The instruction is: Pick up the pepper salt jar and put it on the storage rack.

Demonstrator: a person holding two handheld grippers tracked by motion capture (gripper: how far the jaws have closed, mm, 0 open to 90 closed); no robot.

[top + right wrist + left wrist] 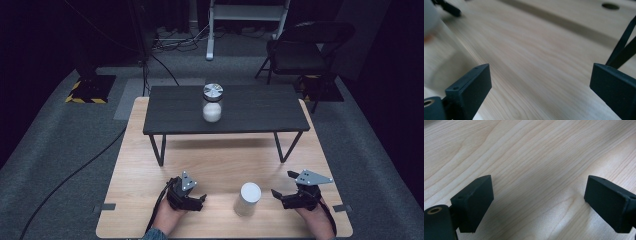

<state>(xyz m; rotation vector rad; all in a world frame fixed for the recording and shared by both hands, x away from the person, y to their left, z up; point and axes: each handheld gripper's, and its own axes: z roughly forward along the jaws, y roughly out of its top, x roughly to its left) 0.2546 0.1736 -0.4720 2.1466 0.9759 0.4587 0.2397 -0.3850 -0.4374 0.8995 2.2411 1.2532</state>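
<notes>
White cup (248, 198) stands upright near the table's (215, 160) front edge, between both hands. Right gripper (283, 186) sits just beside it toward the front right corner, fingers (469, 92) spread, nothing between them. Left gripper (201, 196) rests left of the cup, fingers (474, 202) spread over bare wood. A lidded glass jar (212, 102) of white powder stands on the dark riser shelf (260, 112) toward the far edge.

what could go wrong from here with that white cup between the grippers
The white cup stands upright near the wooden table's front edge, apart from both grippers. The right hand-held gripper sits beside it with jaws open and nothing between them; a careless sideways approach could likely tip the cup or push it off the edge. The left hand-held gripper, also open, could knock it from the other side.
</notes>
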